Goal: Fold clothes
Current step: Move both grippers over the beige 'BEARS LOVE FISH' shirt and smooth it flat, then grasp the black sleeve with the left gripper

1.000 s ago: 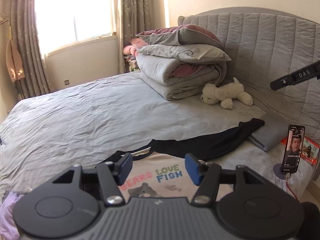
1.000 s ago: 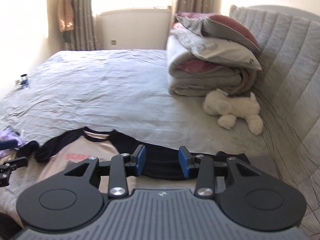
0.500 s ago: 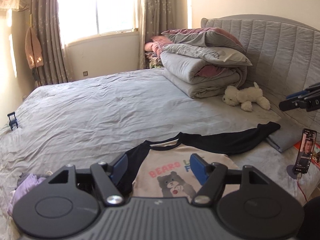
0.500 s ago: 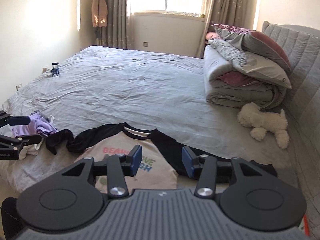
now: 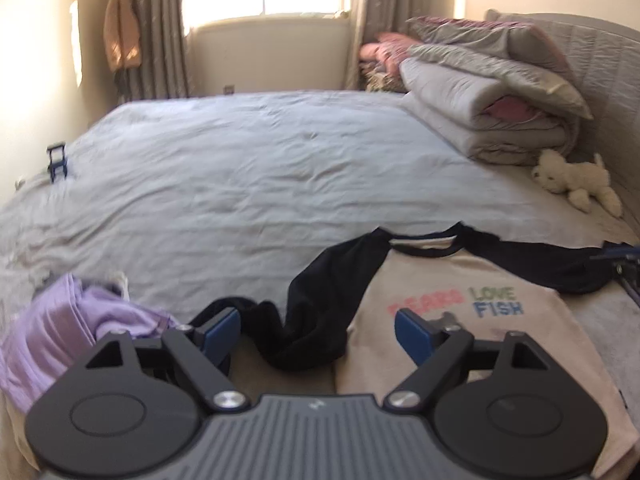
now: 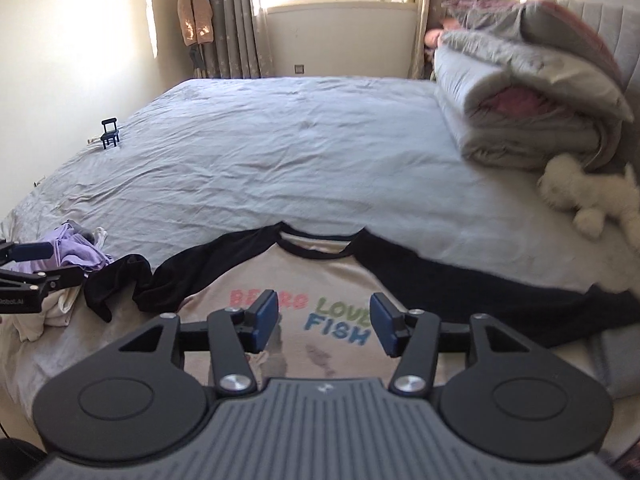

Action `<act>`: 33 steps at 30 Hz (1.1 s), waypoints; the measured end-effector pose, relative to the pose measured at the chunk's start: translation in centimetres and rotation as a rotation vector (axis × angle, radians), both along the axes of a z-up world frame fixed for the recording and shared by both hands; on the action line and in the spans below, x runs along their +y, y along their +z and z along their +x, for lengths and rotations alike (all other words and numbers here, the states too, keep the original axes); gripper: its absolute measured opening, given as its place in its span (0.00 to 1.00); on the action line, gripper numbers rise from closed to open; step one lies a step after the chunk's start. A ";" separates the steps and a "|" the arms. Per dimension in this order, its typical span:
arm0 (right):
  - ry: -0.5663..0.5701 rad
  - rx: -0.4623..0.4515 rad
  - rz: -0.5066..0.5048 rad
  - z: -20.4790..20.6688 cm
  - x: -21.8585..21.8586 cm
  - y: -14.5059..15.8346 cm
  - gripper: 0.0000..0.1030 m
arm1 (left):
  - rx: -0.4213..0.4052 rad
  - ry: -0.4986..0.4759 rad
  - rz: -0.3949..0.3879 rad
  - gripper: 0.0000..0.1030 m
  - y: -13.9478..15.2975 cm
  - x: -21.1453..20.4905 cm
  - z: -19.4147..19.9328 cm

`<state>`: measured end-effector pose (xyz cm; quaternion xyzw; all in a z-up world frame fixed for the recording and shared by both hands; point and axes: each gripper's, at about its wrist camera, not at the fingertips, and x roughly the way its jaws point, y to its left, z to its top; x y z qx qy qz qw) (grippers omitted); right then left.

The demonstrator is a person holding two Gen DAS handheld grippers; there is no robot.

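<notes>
Both grippers released, nothing between the jaws. Left gripper [image 5: 318, 330] sits low centre of the left wrist view, over the crumpled black sleeve [image 5: 316, 320] of the raglan shirt [image 5: 448, 280]. Right gripper [image 6: 324, 322] sits low centre of its own view, over the shirt's "LOVE FISH" print. Shirt lies face up at the near edge of the bed [image 6: 280, 152], one sleeve stretched toward frame right. Lilac garment [image 5: 60, 332] bunched lower left. Plush toy [image 6: 592, 196] right edge, beside the folded duvet stack [image 6: 520, 108].
</notes>
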<state>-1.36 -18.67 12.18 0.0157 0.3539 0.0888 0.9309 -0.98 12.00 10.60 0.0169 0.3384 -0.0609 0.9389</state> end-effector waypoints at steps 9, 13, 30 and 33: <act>-0.023 0.092 0.038 4.2 0.2 -6.2 0.57 | 0.083 0.180 -0.056 0.93 -5.9 3.9 5.1; -0.052 0.117 0.070 5.3 -0.6 -8.2 0.57 | 0.060 0.237 -0.056 0.94 -9.1 4.4 5.5; 0.010 0.133 0.001 4.3 0.0 -11.9 0.72 | 0.025 0.246 0.082 0.94 -11.5 5.2 5.4; 0.027 0.145 -0.004 4.2 0.2 -12.0 0.72 | 0.012 0.263 0.050 0.93 -11.2 6.1 5.2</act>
